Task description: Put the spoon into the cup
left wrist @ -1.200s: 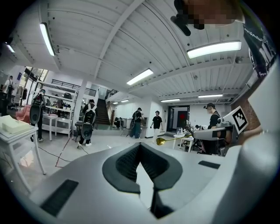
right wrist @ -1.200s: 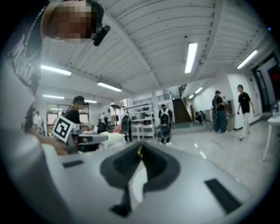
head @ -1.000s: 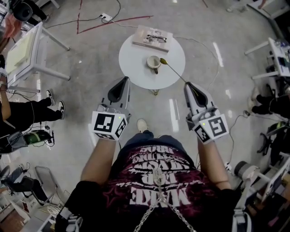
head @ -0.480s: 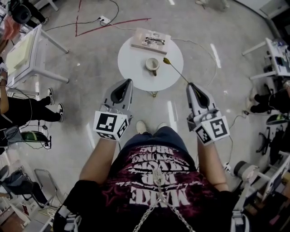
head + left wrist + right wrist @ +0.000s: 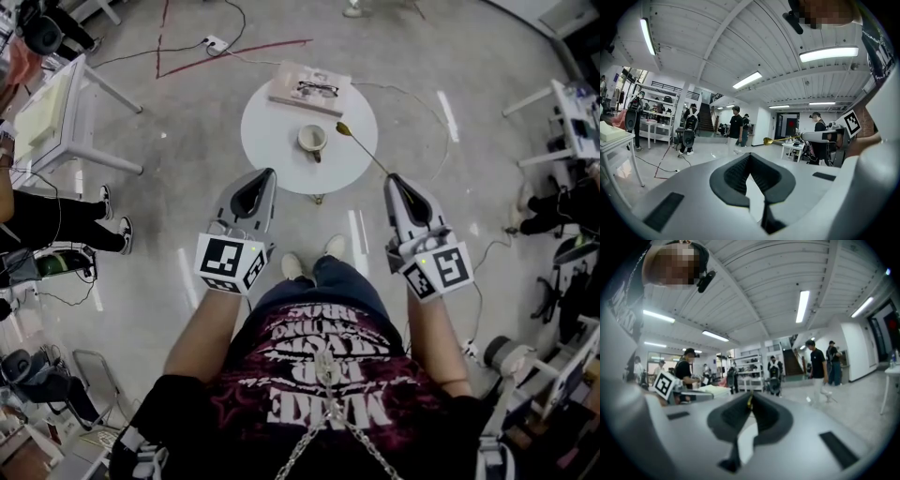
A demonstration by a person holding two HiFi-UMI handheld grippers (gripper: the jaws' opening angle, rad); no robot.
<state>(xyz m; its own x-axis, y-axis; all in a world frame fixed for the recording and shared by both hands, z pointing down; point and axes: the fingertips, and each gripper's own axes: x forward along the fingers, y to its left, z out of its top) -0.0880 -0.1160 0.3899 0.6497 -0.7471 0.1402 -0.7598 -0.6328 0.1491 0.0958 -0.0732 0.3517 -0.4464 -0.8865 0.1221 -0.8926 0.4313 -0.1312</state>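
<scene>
Spoon (image 5: 362,147) juts from the right gripper (image 5: 392,178), whose jaws are clamped on its handle end. Its bowl hangs just right of the cup (image 5: 312,139) on the round table (image 5: 277,159). Left gripper (image 5: 269,173) looks closed and empty.

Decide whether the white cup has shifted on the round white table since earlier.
No. The white cup still sits equally near the beige book on the round white table.

Round white table (image 5: 270,155) with a cup (image 5: 312,139) and a book (image 5: 291,95)
</scene>
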